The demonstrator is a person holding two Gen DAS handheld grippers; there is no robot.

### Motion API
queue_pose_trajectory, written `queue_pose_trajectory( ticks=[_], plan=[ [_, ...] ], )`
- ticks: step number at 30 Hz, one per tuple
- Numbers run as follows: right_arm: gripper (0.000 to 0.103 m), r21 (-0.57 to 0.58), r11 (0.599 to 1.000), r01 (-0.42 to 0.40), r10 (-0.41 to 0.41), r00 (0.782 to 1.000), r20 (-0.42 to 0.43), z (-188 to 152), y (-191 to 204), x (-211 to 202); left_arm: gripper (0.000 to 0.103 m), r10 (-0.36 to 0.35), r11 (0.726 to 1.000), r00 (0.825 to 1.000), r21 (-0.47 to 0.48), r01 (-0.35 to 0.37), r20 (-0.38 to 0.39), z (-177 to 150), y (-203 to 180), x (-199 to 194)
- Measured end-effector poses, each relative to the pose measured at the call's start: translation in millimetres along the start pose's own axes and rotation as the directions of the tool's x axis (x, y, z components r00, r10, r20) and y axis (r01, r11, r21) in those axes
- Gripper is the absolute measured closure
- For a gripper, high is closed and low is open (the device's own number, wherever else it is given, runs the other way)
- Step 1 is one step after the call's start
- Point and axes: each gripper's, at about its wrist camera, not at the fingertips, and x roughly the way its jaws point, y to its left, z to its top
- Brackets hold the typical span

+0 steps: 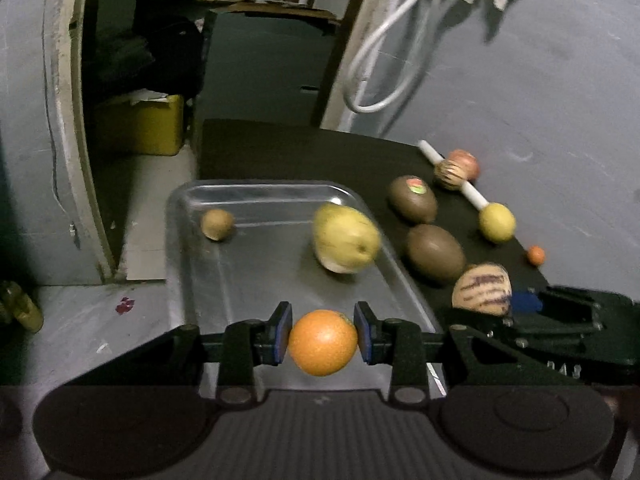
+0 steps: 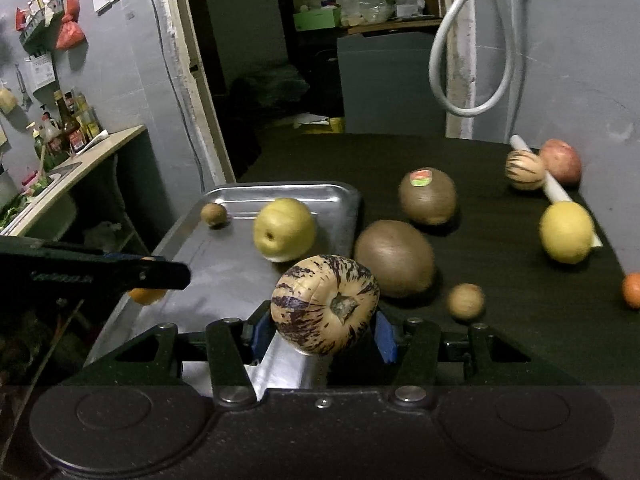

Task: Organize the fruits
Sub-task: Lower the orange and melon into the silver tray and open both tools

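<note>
My left tongs (image 1: 322,338) are clamped on a round orange citrus fruit (image 1: 322,342), held over the near end of the shallow rectangular metal tray (image 1: 224,280). My right tongs (image 2: 324,330) are clamped on a cream, purple-striped pepino melon (image 2: 325,304), held above the tray's near right corner. In the tray lie a yellow-green pear (image 1: 345,238) toward 1 o'clock and a small brown kiwi (image 1: 217,224) toward 11 o'clock. On the dark surface (image 2: 500,280) at 3 o'clock of the tray rest two large brown oval fruits, one plain (image 2: 394,258) and one with a sticker (image 2: 428,196), a small tan round fruit (image 2: 466,301), a yellow lemon (image 2: 566,232), a second striped melon (image 2: 525,170), a red apple (image 2: 562,161), a white tube (image 2: 556,190) and a small orange fruit (image 2: 632,290) at the edge.
</note>
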Motion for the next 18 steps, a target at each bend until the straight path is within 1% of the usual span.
queue_pose_trajectory(
  ticks=[5, 9, 14, 18],
  plan=[
    [0.050, 0.001, 1.000, 0.015, -0.015, 1.000, -0.005, 3, 20, 21, 0.067, -0.003, 1.000, 1.000, 0.001, 0.003, -0.006, 14, 19, 17],
    [0.050, -0.026, 0.999, 0.026, -0.027, 0.999, -0.017, 4, 32, 36, 0.067, -0.003, 1.000, 1.000, -0.002, 0.003, -0.009, 24, 23, 33],
    [0.050, -0.061, 0.998, 0.030, -0.032, 0.999, -0.034, 6, 39, 52, 0.067, 0.004, 1.000, 1.000, 0.003, -0.004, -0.020, 28, 28, 48],
    [0.050, -0.082, 0.996, 0.030, -0.034, 0.998, -0.046, 5, 42, 60, 0.066, 0.009, 1.000, 1.000, 0.013, -0.009, -0.029, 27, 31, 52]
  ],
)
